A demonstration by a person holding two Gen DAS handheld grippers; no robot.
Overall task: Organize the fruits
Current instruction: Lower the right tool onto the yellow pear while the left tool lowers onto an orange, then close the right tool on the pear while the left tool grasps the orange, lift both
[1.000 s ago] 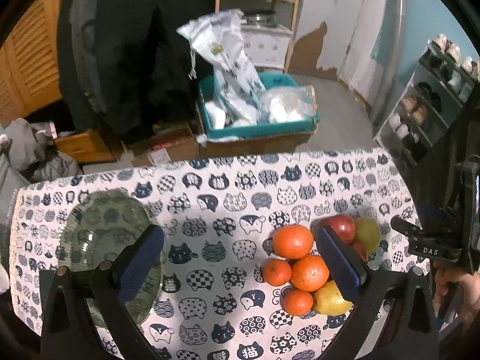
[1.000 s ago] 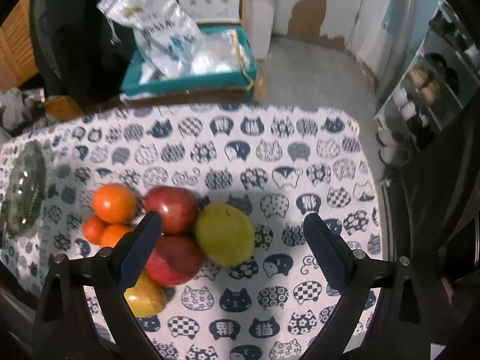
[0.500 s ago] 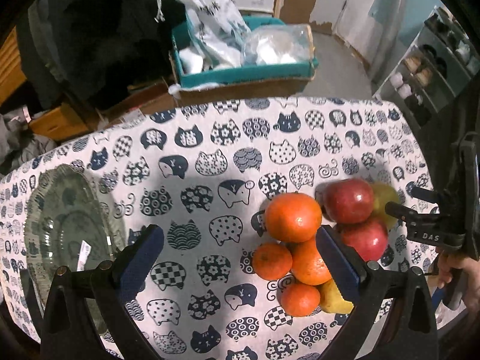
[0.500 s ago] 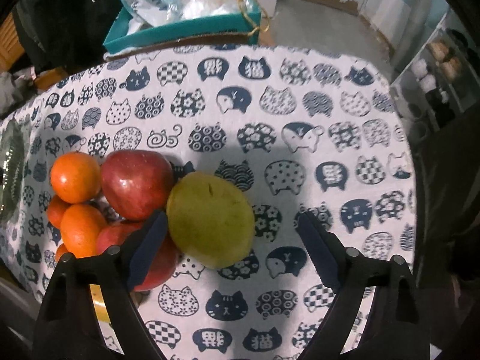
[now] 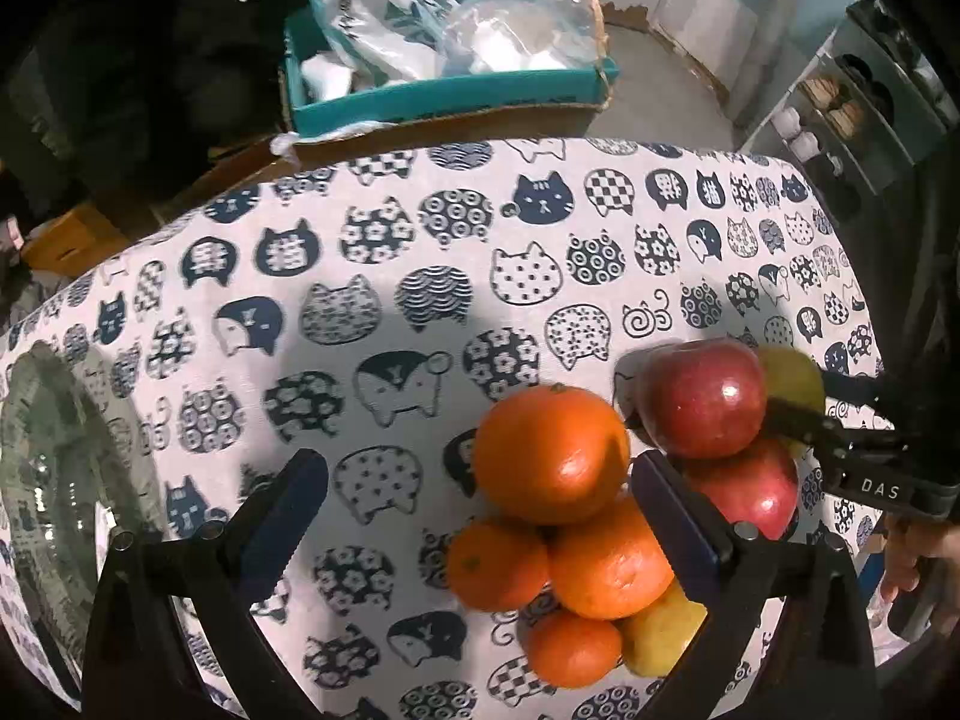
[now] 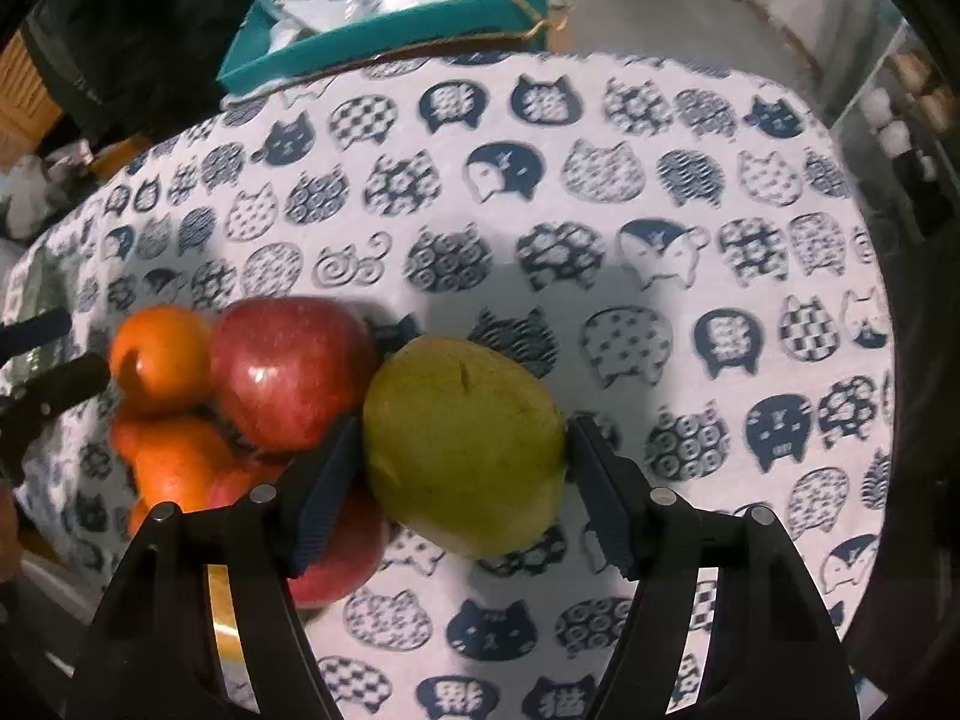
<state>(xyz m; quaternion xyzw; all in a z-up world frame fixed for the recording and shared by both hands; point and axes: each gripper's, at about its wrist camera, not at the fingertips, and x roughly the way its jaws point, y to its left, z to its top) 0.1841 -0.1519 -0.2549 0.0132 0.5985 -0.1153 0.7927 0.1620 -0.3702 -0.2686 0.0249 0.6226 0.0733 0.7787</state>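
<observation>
The green pear (image 6: 465, 450) lay on the cat-print tablecloth (image 6: 600, 240), touching a red apple (image 6: 291, 372). The right gripper (image 6: 462, 495) had just squeezed its pads onto the pear. The left gripper (image 5: 477, 519) hung wide open by the biggest orange (image 5: 549, 453)

A teal box (image 5: 456, 99) of plastic bags (image 5: 522, 42) sits beyond the cat-print tablecloth (image 5: 372, 276).

The red apple (image 5: 702, 399) looks smooth and shiny. Beside the apple, the pear (image 6: 465, 450) looks dull and a bit speckled. Under the apple lies a soft matt cloth (image 5: 372, 300). The plate (image 5: 54, 468) is shiny glass.
</observation>
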